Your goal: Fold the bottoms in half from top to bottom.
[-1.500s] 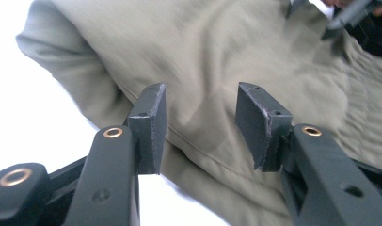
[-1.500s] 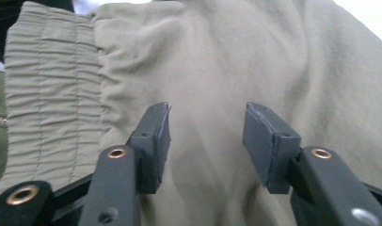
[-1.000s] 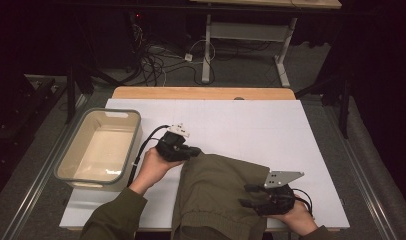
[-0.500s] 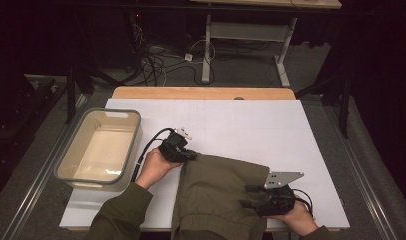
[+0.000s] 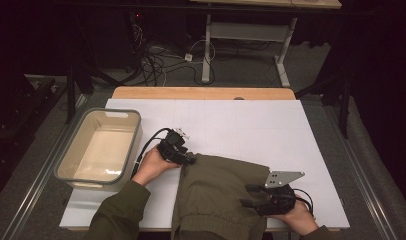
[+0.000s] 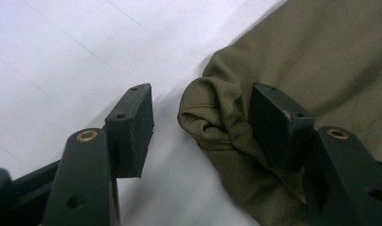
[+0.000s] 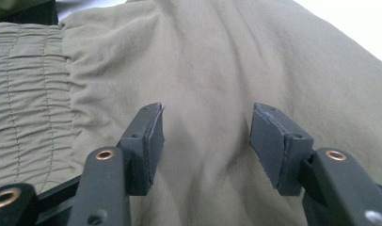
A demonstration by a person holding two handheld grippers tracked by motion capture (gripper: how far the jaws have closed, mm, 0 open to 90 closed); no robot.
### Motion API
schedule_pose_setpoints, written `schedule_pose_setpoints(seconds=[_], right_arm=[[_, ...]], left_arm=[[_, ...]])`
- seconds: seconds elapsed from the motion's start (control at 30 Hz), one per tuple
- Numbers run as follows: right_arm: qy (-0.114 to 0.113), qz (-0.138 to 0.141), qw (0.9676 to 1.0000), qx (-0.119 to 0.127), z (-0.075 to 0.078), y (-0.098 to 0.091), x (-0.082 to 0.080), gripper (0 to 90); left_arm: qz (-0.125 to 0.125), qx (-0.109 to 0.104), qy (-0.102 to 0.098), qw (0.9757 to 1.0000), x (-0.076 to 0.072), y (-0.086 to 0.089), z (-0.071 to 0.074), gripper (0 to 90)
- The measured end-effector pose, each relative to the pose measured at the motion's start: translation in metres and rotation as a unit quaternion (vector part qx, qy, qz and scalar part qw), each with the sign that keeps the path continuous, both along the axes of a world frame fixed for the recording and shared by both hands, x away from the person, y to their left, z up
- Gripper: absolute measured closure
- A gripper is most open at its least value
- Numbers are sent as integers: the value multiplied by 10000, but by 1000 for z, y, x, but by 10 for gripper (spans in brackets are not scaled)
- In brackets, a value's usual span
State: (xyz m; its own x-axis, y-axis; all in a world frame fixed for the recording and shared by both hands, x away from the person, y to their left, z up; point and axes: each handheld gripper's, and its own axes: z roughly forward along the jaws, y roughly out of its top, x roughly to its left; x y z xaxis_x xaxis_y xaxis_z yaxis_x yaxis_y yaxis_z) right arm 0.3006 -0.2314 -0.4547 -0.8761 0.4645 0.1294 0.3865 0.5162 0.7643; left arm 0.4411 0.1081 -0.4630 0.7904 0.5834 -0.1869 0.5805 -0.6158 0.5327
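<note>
An olive-green folded fabric garment (image 5: pixel 218 192) lies on the white-topped bench (image 5: pixel 251 125) at its near edge. A beige rectangular plastic tub (image 5: pixel 100 146) stands at the bench's left edge, well apart from the garment. The left gripper (image 5: pixel 191 160) sits at the garment's far-left corner, the right gripper (image 5: pixel 247 196) over its right part.

Both claws were black. Left claw (image 5: pixel 191 159) carried a looping black cable and a small pale fitting on top; right claw (image 5: pixel 247 196) bore a grey three-cornered plate with small holes. Jaws had dark rubber pads (image 7: pixel 277 141) and brass-ringed pivot holes. Sleeves (image 5: pixel 122 212) were olive green.
</note>
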Motion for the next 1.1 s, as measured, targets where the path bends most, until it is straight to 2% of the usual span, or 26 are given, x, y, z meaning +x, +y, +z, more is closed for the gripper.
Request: schedule_pose_setpoints(seconds=[0.1, 0.2, 0.27, 0.37, 0.47, 0.53, 0.67, 0.73, 0.87, 0.93, 1.0, 1.1], right_arm=[[6, -19, 10000, 12, 1, 0, 0, 459], [-5, -26, 10000, 5, 4, -1, 3, 449], [23, -61, 10000, -11, 6, -3, 7, 438], [48, -212, 9997, -75, 9, -6, 16, 421], [183, -537, 9983, -149, 12, -11, 28, 406], [238, -639, 9974, -215, 15, -14, 36, 405], [142, -1026, 9937, -433, 20, -22, 53, 405], [196, -1174, 9914, -548, 21, -28, 62, 405], [214, -1612, 9833, -823, 18, -43, 78, 405], [274, -1704, 9818, -794, 14, -49, 82, 409], [397, -1689, 9818, -770, 10, -52, 85, 415], [558, -1627, 9810, -901, 1, -51, 86, 419]], left_arm=[[-71, 1, 10, 10000, -1, -1, 0, 441], [-190, -56, 90, 9998, -2, -2, 0, 542], [-216, -23, 76, 9997, -2, -3, 0, 568], [-226, -20, 73, 9997, -3, -4, 0, 637], [-274, -43, 114, 9996, -4, -5, 0, 726], [-300, -37, 106, 9995, -5, -6, 0, 767], [-316, -26, 95, 9995, -5, -7, 0, 788], [-314, -44, 103, 9994, -5, -6, 0, 788], [-311, -53, 96, 9995, -5, -6, -1, 788], [-309, -70, 107, 9994, -5, -5, -1, 788], [-307, -93, 124, 9994, -4, -5, -1, 787], [-302, -102, 111, 9994, -5, -4, -1, 787]])
